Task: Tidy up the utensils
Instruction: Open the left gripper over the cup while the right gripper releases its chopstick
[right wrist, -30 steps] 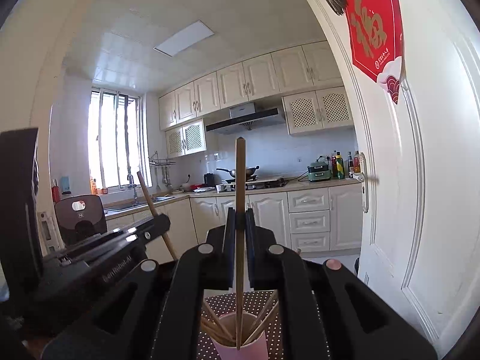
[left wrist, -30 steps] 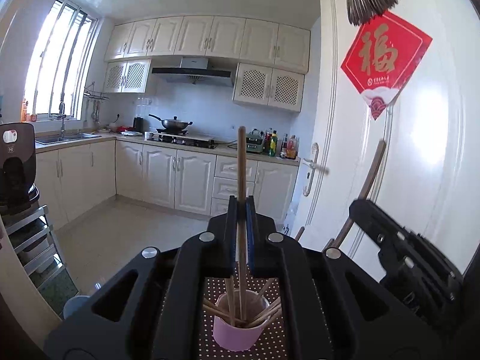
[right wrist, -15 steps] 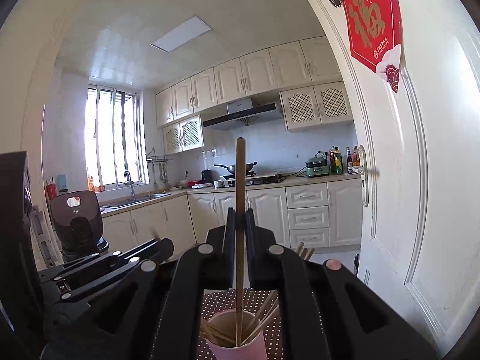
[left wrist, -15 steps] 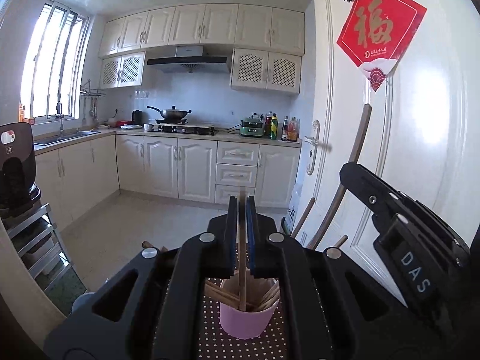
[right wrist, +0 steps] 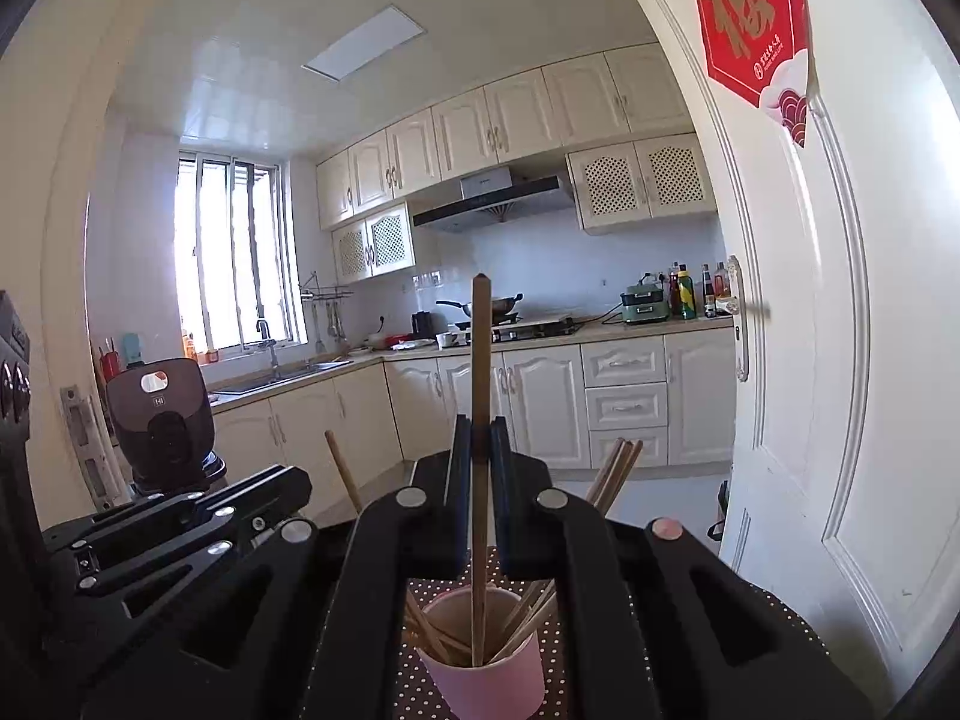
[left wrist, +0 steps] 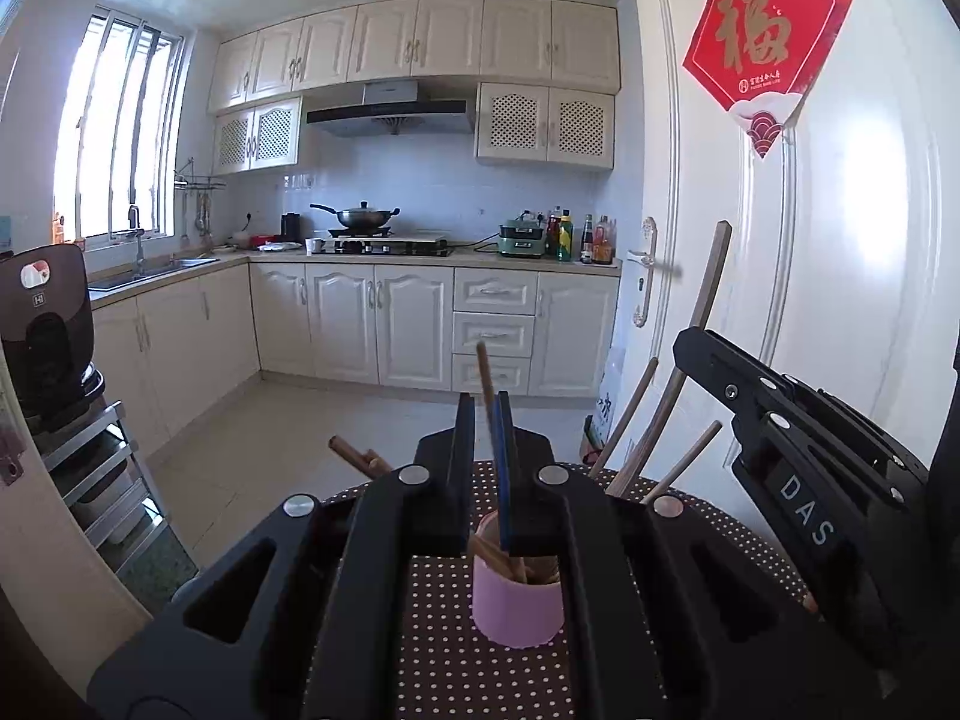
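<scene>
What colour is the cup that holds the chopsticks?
Pink cup; the right wrist view shows it best.

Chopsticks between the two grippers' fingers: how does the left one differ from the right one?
The right chopstick stands upright and rises high above the fingers. The left chopstick leans left and shows only a short end. The right gripper pinches its stick tightly, while the left gripper looks slightly parted around its stick. Both are brown wooden sticks pointing down into the pink cup.

Both wrist cameras sit close above the small pink paper cup on the dotted brown tablecloth — facing the cream kitchen cabinets, seen in both views.
</scene>
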A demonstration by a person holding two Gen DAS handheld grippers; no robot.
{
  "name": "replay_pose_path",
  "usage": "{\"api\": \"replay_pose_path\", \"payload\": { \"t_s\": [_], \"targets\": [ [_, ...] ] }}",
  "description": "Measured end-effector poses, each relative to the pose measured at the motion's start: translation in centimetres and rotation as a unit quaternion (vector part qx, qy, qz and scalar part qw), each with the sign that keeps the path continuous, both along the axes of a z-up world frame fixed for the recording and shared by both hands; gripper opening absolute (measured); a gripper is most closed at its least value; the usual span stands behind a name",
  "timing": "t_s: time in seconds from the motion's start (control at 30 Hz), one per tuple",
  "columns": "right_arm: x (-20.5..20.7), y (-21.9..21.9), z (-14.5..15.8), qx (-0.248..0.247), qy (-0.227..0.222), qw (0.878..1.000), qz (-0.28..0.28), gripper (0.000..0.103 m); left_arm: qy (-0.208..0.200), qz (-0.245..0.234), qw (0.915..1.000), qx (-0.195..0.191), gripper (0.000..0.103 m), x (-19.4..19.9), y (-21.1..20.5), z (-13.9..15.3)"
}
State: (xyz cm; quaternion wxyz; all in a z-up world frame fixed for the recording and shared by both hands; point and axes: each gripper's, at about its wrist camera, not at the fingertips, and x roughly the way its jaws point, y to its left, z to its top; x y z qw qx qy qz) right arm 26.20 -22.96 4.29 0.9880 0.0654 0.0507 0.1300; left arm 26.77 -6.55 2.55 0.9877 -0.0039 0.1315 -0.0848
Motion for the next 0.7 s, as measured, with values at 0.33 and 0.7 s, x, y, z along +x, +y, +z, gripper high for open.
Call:
{"api": "replay_pose_path", "payload": {
  "t_s": [0.33, 0.7],
  "targets": [
    [0.1, 0.8, -1.2, -0.008, 0.016, 1.0, 0.006, 0.005, 0.014, 0.027, 0.9995, -0.006, 0.007, -0.8, 2.4, -0.7],
    [1.2, 1.7, -2.6, -0.021, 0.047, 0.999, 0.008, 0.006, 0.039, 0.041, 0.9982, -0.019, 0.031, -0.8, 4.8, -2.0]
  ]
}}
